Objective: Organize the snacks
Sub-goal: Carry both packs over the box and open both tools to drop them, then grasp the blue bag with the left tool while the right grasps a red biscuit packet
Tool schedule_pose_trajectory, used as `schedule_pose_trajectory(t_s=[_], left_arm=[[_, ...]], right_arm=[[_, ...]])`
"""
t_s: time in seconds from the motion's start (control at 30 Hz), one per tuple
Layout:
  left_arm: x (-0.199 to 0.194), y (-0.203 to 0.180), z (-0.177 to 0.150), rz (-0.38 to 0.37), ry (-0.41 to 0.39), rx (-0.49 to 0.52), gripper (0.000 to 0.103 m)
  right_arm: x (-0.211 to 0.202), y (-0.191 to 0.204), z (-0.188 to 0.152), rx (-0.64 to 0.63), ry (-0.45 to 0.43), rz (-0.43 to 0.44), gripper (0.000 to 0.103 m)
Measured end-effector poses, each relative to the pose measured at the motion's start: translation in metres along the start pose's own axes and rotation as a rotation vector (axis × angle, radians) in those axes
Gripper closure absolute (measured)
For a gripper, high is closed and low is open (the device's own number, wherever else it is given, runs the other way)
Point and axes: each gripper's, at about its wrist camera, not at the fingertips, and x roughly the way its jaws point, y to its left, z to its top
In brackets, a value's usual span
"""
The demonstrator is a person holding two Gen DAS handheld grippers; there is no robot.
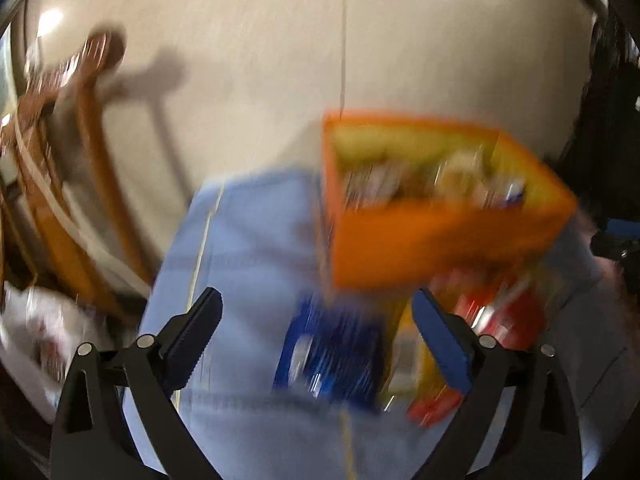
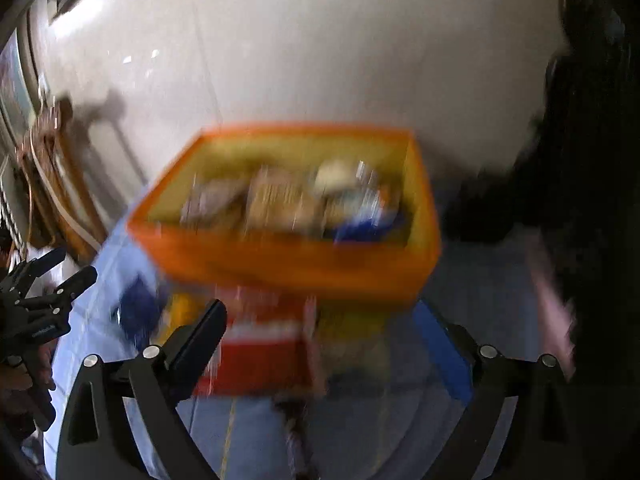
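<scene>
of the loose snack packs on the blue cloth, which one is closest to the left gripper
The blue pack. It lies between the open fingers of the left gripper, while the yellow pack and red pack lie further right.

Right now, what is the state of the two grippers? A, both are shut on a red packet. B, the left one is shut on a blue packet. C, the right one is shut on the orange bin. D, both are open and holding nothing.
D: the left gripper and right gripper both show wide-apart fingers with nothing between them, short of the orange bin.
</scene>
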Motion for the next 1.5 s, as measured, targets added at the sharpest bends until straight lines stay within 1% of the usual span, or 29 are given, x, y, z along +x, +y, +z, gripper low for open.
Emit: schedule_pose_trajectory(t_s=[0.03,0.1,0.3,0.37,0.4,0.5,0.53,0.6,0.63,0.67,0.7,0.73,0.77,0.8,0.83,0.87,0.97,1.1,1.27,1.5], left_arm=[[0.006,0.003,-0.013,0.014,0.028,-0.001,0.01],[0.014,0.001,-0.025,0.031,0.056,0.005,0.01],[0.035,-0.002,-0.03,0.081,0.046,0.067,0.01],[0.044,-0.002,-0.03,0.074,0.06,0.072,0.01],[0.046,-0.003,-0.031,0.067,0.061,0.075,0.01],[0.062,-0.011,-0.035,0.076,0.081,0.118,0.01],[0.068,-0.013,-0.035,0.077,0.091,0.128,0.007],[0.077,-0.018,-0.036,0.06,0.087,0.136,0.007],[0.082,-0.021,-0.038,0.065,0.093,0.15,0.007],[0.086,-0.023,-0.04,0.073,0.1,0.162,0.007],[0.09,-0.022,-0.042,0.065,0.111,0.155,0.008],[0.094,-0.019,-0.045,0.032,0.142,0.133,0.014],[0.092,-0.017,-0.046,-0.002,0.131,0.113,0.026],[0.091,-0.017,-0.046,-0.003,0.126,0.121,0.027],[0.089,-0.019,-0.047,-0.002,0.12,0.136,0.033],[0.085,-0.02,-0.048,-0.023,0.118,0.142,0.035],[0.071,-0.021,-0.052,-0.054,0.087,0.142,0.036],[0.041,-0.022,-0.055,-0.088,0.02,0.137,0.036],[0.005,-0.018,-0.06,-0.128,-0.015,0.089,0.036],[-0.046,-0.033,-0.067,-0.18,-0.054,0.077,0.036]], right_arm=[[0.009,0.004,-0.008,0.002,0.031,0.003,0.008],[0.022,0.013,-0.019,0.003,0.076,0.008,0.008],[0.053,0.041,-0.012,-0.061,0.114,-0.018,0.008],[0.064,0.051,-0.009,-0.092,0.125,-0.024,0.008],[0.071,0.057,-0.008,-0.12,0.128,-0.04,0.007],[0.089,0.067,-0.007,-0.161,0.151,-0.051,0.004],[0.095,0.07,-0.008,-0.167,0.164,-0.047,0.004],[0.101,0.074,-0.007,-0.168,0.165,-0.048,0.004],[0.103,0.074,-0.006,-0.163,0.171,-0.052,0.004],[0.104,0.075,-0.006,-0.146,0.187,-0.038,0.005],[0.107,0.074,-0.007,-0.139,0.213,-0.024,0.008],[0.108,0.074,-0.009,-0.144,0.227,-0.008,0.021],[0.106,0.075,-0.011,-0.159,0.221,-0.004,0.023],[0.105,0.077,-0.012,-0.18,0.21,-0.007,0.027],[0.1,0.076,-0.014,-0.184,0.2,-0.001,0.028],[0.096,0.075,-0.015,-0.177,0.192,0.009,0.028],[0.082,0.068,-0.02,-0.133,0.171,0.046,0.028],[0.055,0.059,-0.028,-0.082,0.135,0.084,0.028],[0.028,0.044,-0.035,-0.044,0.111,0.098,0.028],[-0.015,0.038,-0.043,-0.008,0.059,0.085,0.028]])
